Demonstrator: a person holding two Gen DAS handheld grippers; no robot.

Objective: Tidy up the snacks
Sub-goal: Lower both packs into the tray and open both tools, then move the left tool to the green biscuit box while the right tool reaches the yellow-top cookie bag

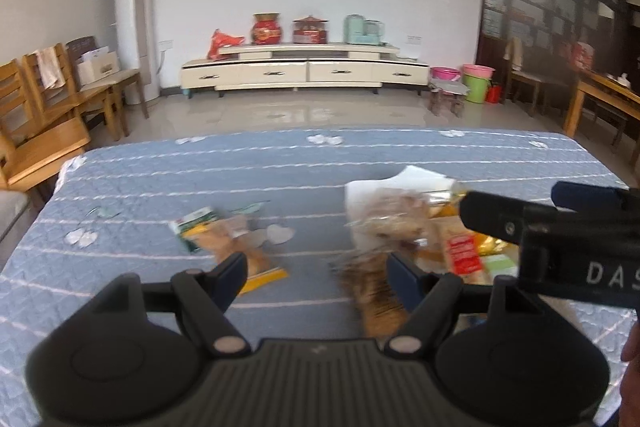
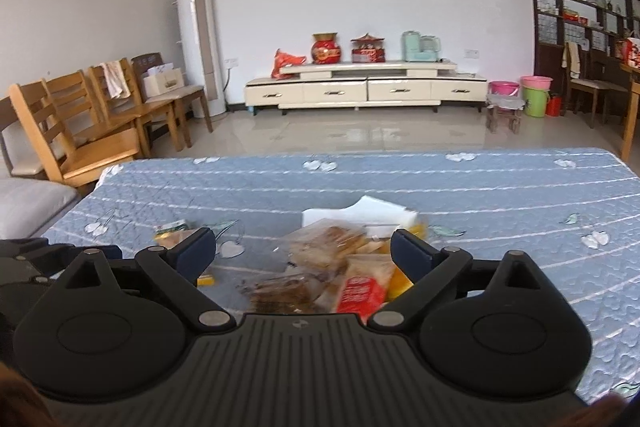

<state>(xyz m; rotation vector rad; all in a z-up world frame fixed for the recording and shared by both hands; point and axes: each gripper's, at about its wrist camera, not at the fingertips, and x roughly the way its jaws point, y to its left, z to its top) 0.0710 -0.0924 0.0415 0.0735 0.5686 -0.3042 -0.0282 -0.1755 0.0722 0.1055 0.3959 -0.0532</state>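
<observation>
A heap of snack packets (image 1: 404, 223) lies on the blue quilted table cloth (image 1: 200, 171), partly in a white tray (image 1: 416, 177). A red-labelled packet (image 1: 462, 253) is in the heap. One packet with green and yellow ends (image 1: 224, 241) lies apart at the left. My left gripper (image 1: 316, 277) is open, low over the cloth between that packet and the heap. A blurred brown packet (image 1: 376, 287) lies by its right finger. My right gripper (image 2: 304, 253) is open above the heap (image 2: 328, 255). The red packet (image 2: 360, 293) lies between its fingers.
The right gripper's black body (image 1: 560, 239) crosses the left wrist view at the right, over the heap. Wooden chairs (image 2: 80, 123) stand past the table's left edge. A cream TV cabinet (image 2: 364, 87) stands across the tiled floor.
</observation>
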